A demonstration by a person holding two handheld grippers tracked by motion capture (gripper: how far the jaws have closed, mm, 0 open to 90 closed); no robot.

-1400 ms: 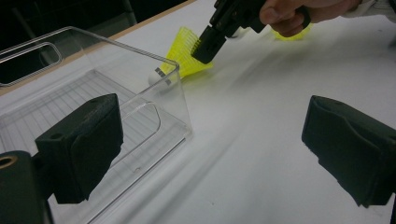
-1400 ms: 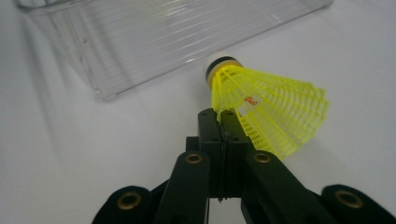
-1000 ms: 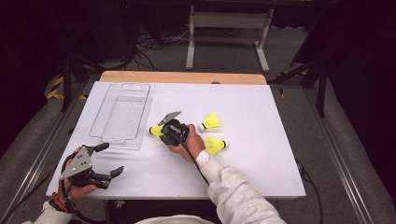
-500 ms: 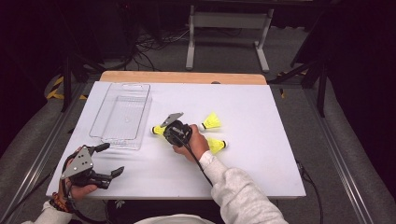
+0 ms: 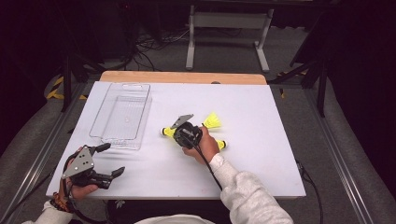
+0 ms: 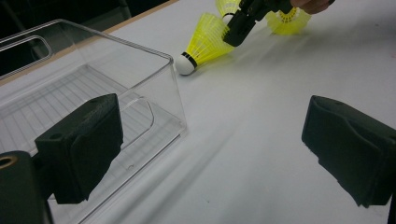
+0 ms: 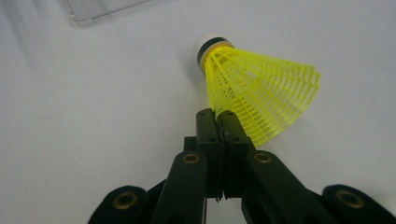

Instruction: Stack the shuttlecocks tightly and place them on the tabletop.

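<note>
Three yellow shuttlecocks lie on the counter; right tongs clamp one shuttlecock's light, crushable skirt rim at 6 o'clock; left tongs stand apart, empty.

a clear plastic bin sits empty on the white table, over toward its left side, with a strip of wooden board running along the far edge. behind that there's a grey metal stand on the carpet, black cables tangled beside it, and yellow-and-black tape on the floor at left.
</note>
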